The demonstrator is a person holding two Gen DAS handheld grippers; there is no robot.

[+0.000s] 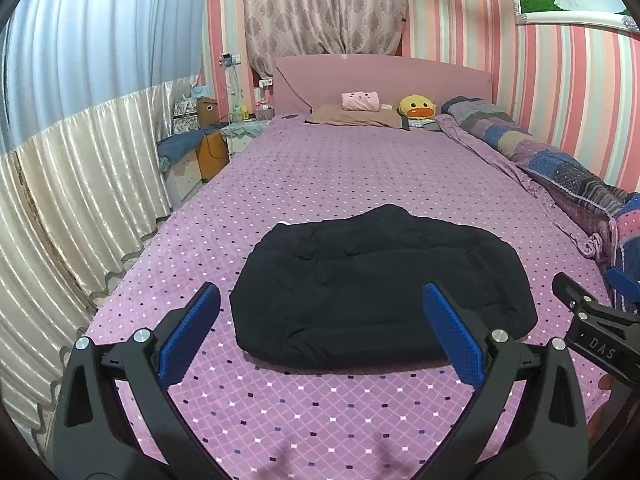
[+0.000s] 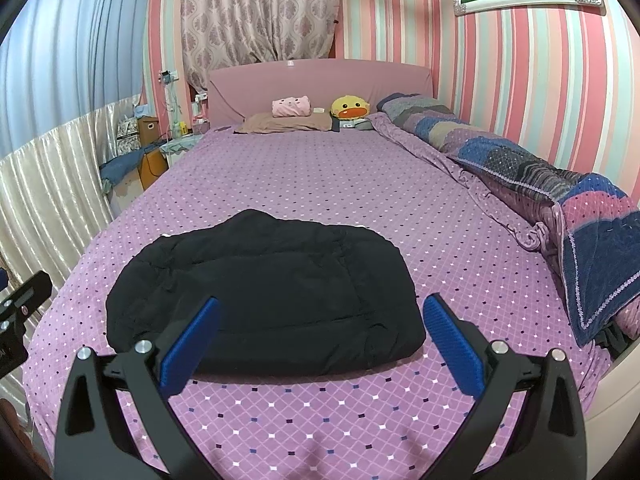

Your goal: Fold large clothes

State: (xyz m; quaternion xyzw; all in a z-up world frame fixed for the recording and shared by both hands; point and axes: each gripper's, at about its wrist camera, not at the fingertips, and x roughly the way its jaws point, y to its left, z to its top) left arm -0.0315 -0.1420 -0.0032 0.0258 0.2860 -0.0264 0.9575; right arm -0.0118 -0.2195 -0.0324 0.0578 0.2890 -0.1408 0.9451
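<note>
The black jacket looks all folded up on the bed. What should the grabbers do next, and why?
Probably nothing more than a small tidy-up: the black jacket already lies as a compact bundle on the purple bedspread, and both the left gripper and right gripper are open, holding nothing. I would ease the right gripper forward to press the puffy near edge flat, since it looks bulgy.

"DAS" in pale letters on the right gripper (image 1: 592, 312) body
</note>
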